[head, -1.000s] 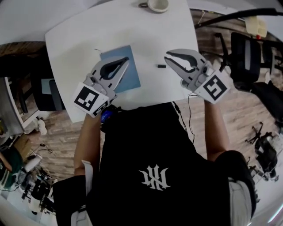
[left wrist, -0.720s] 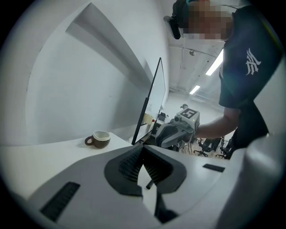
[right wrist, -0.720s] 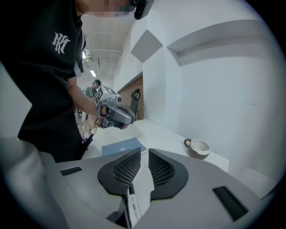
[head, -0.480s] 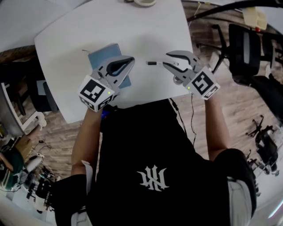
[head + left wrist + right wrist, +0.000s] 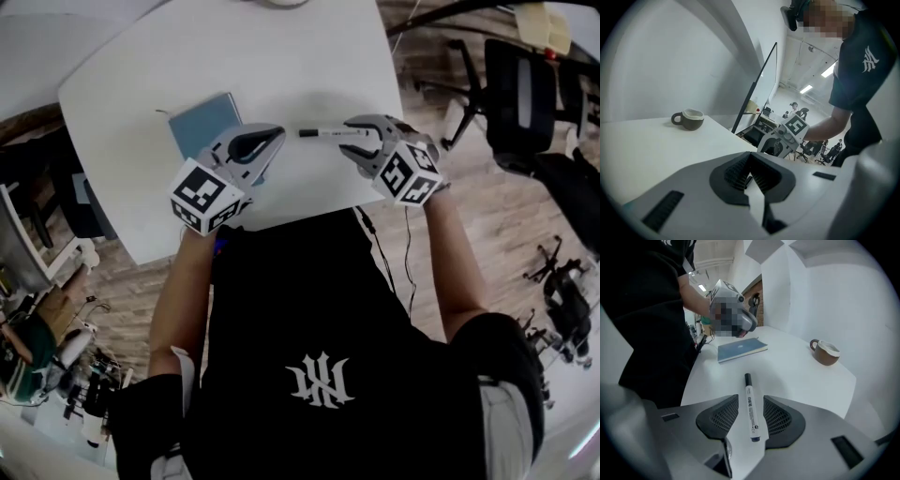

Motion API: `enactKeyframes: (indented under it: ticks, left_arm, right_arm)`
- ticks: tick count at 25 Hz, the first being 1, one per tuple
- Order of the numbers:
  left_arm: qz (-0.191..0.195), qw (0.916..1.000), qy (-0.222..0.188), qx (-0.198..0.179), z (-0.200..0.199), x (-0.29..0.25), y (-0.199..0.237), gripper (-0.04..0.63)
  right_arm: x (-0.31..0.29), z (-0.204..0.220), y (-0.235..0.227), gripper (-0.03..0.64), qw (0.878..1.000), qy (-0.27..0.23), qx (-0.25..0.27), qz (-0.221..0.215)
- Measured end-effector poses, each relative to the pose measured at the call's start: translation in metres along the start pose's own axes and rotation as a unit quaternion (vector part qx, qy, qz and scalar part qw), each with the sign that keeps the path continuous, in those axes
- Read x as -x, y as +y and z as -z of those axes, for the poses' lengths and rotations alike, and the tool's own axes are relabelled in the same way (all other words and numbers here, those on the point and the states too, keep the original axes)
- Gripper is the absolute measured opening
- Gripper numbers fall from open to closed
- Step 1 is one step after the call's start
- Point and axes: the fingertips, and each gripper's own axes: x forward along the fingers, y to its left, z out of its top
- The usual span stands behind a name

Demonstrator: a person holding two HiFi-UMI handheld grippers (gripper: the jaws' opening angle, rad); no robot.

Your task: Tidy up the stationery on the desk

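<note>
A white marker with a black cap (image 5: 751, 411) lies on the white desk (image 5: 309, 66). My right gripper (image 5: 751, 399) is tilted down over it. Its jaws have just been opening and stand wide on either side of the marker, the pads clear of it. In the head view the marker (image 5: 317, 133) pokes out leftward from the right gripper (image 5: 345, 139). My left gripper (image 5: 272, 136) is shut and empty, hovering by the near right corner of a blue notebook (image 5: 202, 122). Its closed jaws (image 5: 751, 176) point toward the right gripper (image 5: 785, 136).
A brown mug (image 5: 826, 351) stands at the far side of the desk, also seen as the mug (image 5: 689, 118). The notebook (image 5: 740, 348) lies beyond the marker. Black office chairs (image 5: 525, 94) stand on the wooden floor to the right of the desk edge.
Both grippers have come down toward the desk. The right jaws went from nearly shut to wide open and now straddle the marker. The left gripper stayed shut.
</note>
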Motion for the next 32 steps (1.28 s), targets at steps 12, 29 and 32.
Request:
enactKeyframes:
  ticks: [12, 29, 32]
  left_arm:
    - [-0.01, 0.9997, 0.012, 0.02, 0.016, 0.0, 0.002, 0.003]
    - [-0.02, 0.9995, 0.007, 0.022, 0.024, 0.015, -0.001, 0.003]
    - [-0.028, 0.9993, 0.003, 0.023, 0.026, 0.026, 0.002, 0.003]
  right_arm:
    - [-0.023, 0.017, 0.0, 0.15, 0.998, 0.048, 0.048, -0.004]
    - [-0.019, 0.01, -0.004, 0.091, 0.996, 0.058, 0.059, 0.013]
    - [-0.017, -0.006, -0.006, 0.089, 0.998, 0.037, 0.039, 0.021]
